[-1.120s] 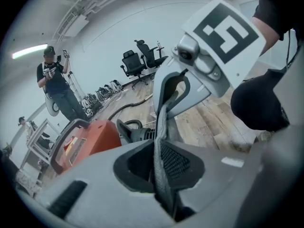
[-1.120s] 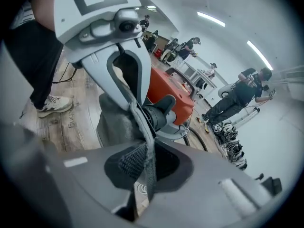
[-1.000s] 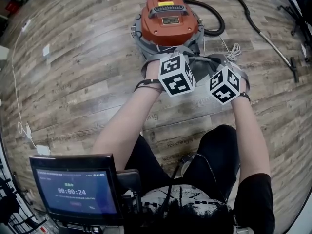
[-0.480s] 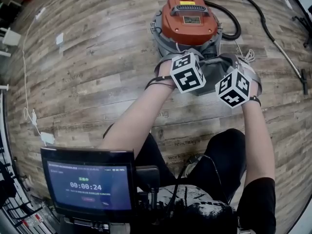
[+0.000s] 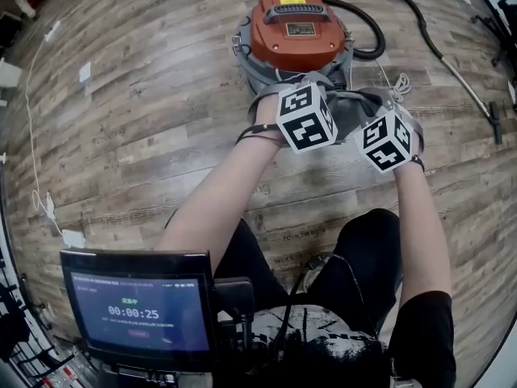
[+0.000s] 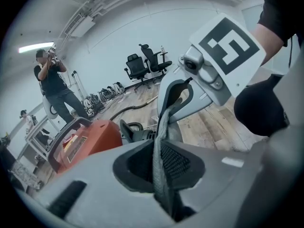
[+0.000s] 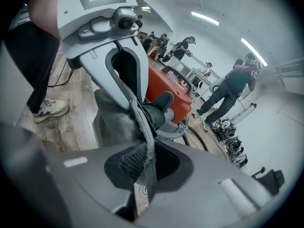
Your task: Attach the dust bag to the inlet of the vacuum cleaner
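Reading off the text first: your screen (image 5: pixel 133 314) shows 00:00:25, and the label on the orange vacuum (image 5: pixel 299 31) is too small to read. Dust bag (image 5: pixel 359 103): grey, stretched side to side between your grippers, just before the vacuum's near side by its black inlet (image 7: pixel 159 109). Left gripper (image 6: pixel 161 163) and right gripper (image 7: pixel 145 167): each clamped on bag fabric. Only the head view shows the screen. Only the gripper views show the pinch, bystanders (image 7: pixel 232 87) and chairs (image 6: pixel 145 63).

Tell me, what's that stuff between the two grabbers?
The grey dust bag. The head view shows it spanning from the left gripper to the right gripper; each gripper view shows its cloth pinched in the jaws.
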